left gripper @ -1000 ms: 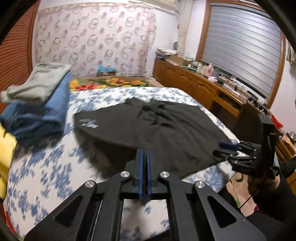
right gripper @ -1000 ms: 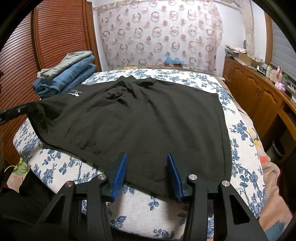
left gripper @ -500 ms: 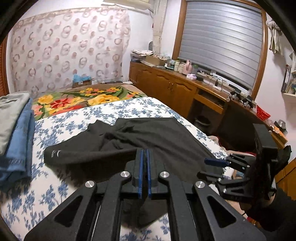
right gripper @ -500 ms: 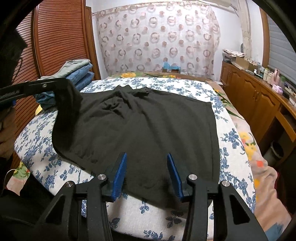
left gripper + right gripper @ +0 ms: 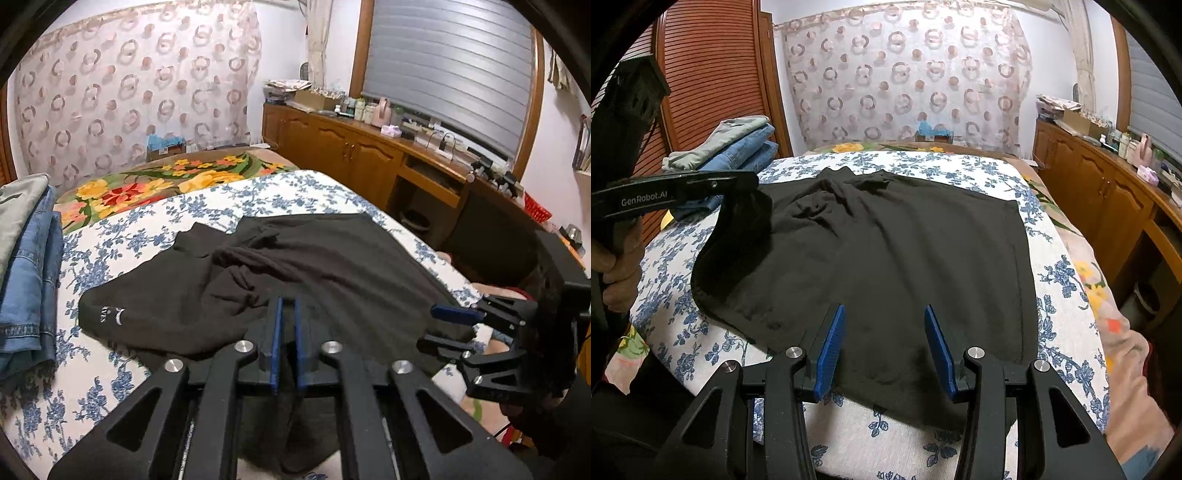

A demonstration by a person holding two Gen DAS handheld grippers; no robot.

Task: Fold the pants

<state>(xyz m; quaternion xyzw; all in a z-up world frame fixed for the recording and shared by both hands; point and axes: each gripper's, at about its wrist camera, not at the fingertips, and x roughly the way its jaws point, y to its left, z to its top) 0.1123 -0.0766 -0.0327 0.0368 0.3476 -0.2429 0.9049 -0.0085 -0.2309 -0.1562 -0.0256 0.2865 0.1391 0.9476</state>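
Carried across from the bed's left edge, the left gripper has brought one side of the black pants over onto the rest; its jaws have just been opening, cloth hanging between them. Spread on the flowered bed, the pants reach the right gripper, whose jaws stand open.
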